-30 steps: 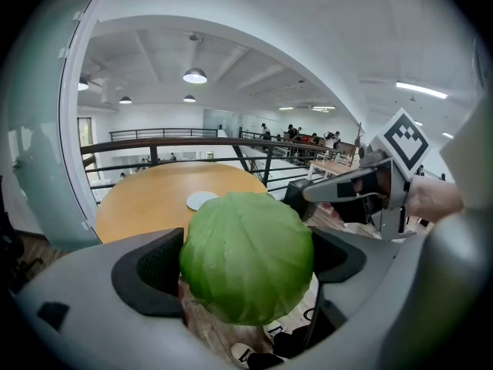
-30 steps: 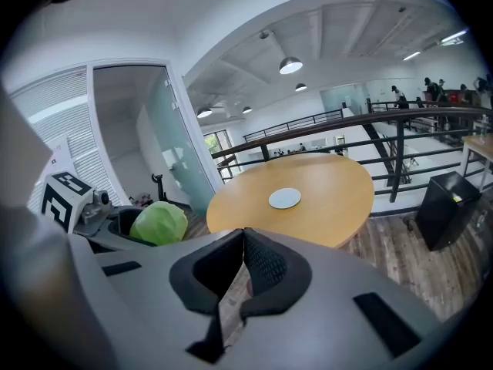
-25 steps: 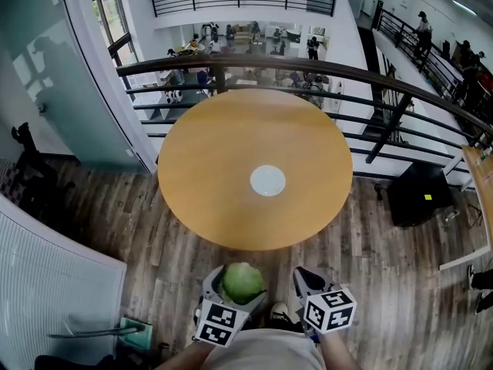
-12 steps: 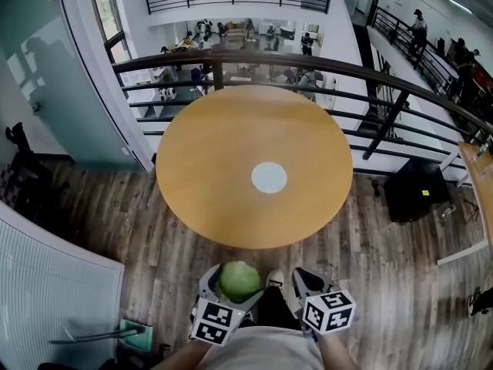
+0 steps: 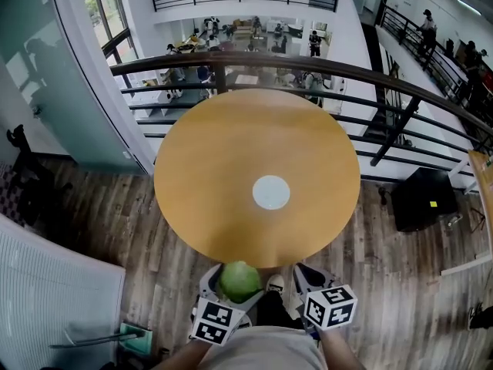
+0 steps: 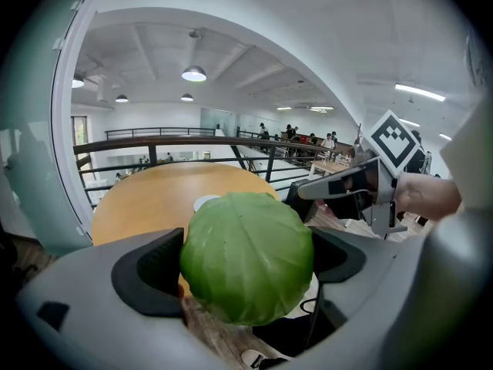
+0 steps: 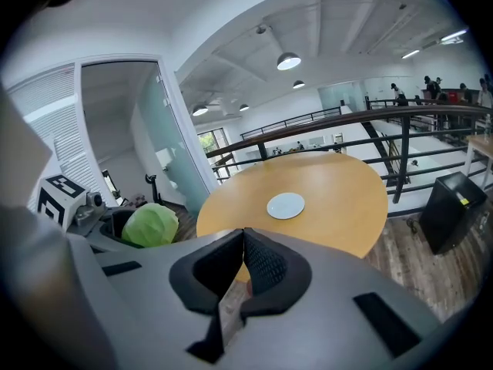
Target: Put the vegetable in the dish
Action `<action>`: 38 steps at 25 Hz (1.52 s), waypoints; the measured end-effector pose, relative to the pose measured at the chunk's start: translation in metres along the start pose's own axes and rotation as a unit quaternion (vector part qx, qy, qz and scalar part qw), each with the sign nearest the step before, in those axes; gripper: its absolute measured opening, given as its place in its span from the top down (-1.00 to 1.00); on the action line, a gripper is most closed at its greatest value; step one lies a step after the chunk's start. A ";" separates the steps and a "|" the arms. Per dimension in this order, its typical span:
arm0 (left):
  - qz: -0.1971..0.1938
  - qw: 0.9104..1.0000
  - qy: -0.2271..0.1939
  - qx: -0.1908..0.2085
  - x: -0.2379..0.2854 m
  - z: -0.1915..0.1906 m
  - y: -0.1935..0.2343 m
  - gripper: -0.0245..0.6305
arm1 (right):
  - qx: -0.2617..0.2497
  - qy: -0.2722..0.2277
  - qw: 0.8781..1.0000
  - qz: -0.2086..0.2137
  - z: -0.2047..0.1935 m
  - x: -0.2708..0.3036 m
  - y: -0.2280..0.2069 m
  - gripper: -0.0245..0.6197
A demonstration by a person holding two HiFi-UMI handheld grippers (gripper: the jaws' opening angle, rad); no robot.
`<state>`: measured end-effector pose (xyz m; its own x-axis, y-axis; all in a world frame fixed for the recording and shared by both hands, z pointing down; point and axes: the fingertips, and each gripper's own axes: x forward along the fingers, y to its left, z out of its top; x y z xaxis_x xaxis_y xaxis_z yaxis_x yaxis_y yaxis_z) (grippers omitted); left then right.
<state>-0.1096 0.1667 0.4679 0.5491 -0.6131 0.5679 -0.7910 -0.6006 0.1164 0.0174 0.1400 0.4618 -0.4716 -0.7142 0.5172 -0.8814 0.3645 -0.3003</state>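
A round green cabbage [image 5: 239,280] [image 6: 246,257] [image 7: 150,225] is clamped between the jaws of my left gripper [image 5: 235,284] [image 6: 246,260], held over the wooden floor just short of the round table's near edge. A small white dish [image 5: 271,192] [image 7: 286,205] lies on the round wooden table [image 5: 231,160], right of its centre; in the left gripper view only a sliver of the dish [image 6: 204,201] shows behind the cabbage. Beside the left one, my right gripper [image 5: 308,277] [image 7: 241,267] is shut with nothing between its pads.
A dark metal railing [image 5: 323,68] curves round the table's far side, with an open atrium beyond. A glass partition [image 5: 46,75] stands at the left and a white slatted panel [image 5: 46,299] at the near left. A black box [image 5: 424,195] sits on the floor at the right.
The view has moved slightly toward the table, so the table and dish sit a little lower and larger. Both grippers hold the same pose, the cabbage still gripped.
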 end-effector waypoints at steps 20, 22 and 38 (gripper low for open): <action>0.051 0.998 -0.015 -0.027 0.115 0.103 0.053 -0.57 | -0.017 0.006 0.999 0.043 0.101 0.083 -0.101 0.85; 0.053 0.998 -0.013 -0.027 0.123 0.106 0.054 -0.57 | -0.018 0.007 0.999 0.047 0.104 0.086 -0.107 0.85; 0.041 0.999 0.005 0.000 0.147 0.128 0.072 -0.57 | 0.019 0.012 1.000 0.019 0.111 0.094 -0.127 0.85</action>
<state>-0.0514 -0.0323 0.4553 0.4795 -0.6556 0.5833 -0.8337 -0.5477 0.0697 0.0881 -0.0398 0.4601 -0.5063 -0.6858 0.5228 -0.8610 0.3686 -0.3504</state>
